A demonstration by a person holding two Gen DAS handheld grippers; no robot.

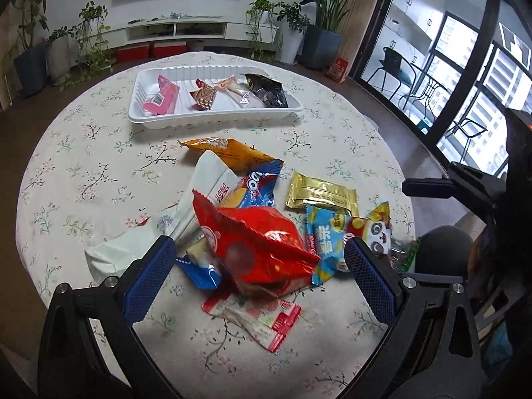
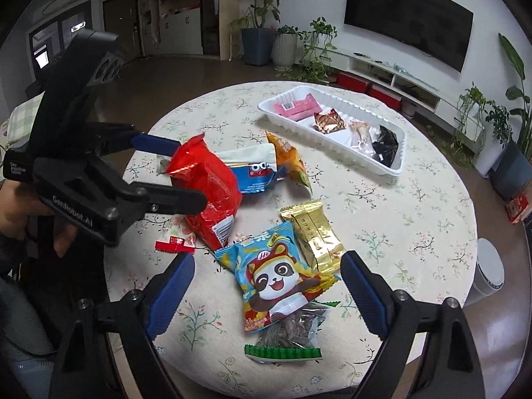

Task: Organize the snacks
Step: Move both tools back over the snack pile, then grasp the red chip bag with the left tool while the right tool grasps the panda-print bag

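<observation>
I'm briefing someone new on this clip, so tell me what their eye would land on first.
The big red snack bag grabs attention first: it sits on the pile of packets in the middle of the flowered table, between the wide-open fingers of the left gripper. Next comes the blue panda packet, lying on the near side of the table in front of the open right gripper. At the far side, a white tray already holds a few small snacks.

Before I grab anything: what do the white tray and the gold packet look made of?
White tray: looks like thin moulded plastic, matte, with ribbed walls and dividers. Gold packet: probably metallised foil film, glossy, with mirror glints, creases and crimped ends.
</observation>
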